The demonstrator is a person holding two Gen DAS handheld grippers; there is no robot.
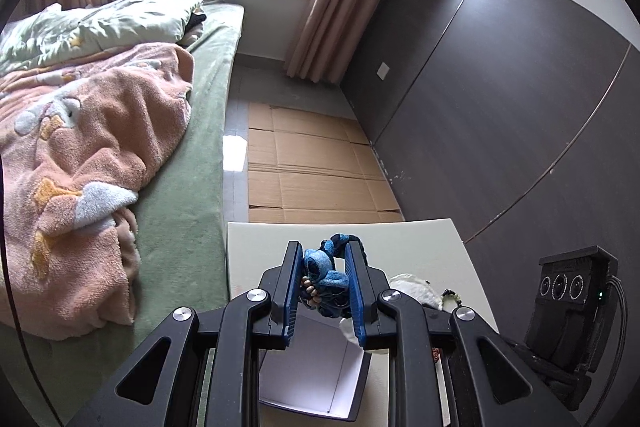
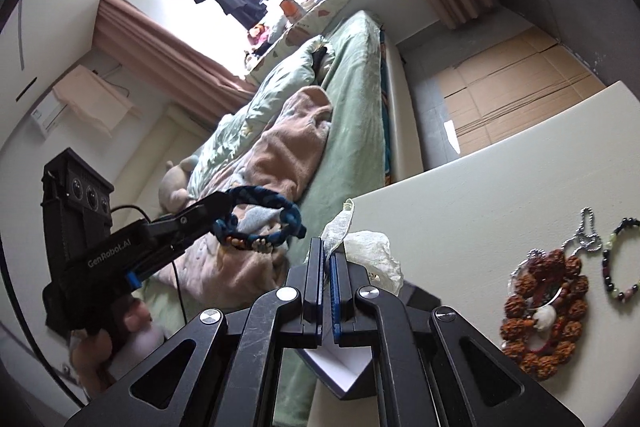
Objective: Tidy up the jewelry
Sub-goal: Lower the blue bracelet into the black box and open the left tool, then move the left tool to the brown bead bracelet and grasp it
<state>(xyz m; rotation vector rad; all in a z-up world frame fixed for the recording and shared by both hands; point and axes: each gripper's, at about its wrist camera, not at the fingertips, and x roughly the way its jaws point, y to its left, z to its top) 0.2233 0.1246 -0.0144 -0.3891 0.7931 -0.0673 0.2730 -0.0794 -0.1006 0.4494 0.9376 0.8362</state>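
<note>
Now left gripper (image 1: 325,277) clamps the blue braided bracelet (image 1: 326,273) (soft, light, floppy; grab mid-braid); right gripper (image 2: 329,269) pinches the gauze pouch (image 2: 370,255).

In my left wrist view, the white box (image 1: 316,367) at bottom centre is largely covered by my gripper's frame, and the bead bracelet (image 1: 450,297) at lower right is too small to identify. In my right wrist view, the same box (image 2: 340,367) shows only one corner at bottom centre. The gauze pouch (image 2: 372,253) is partly concealed behind my fingers (image 2: 316,267).
</note>
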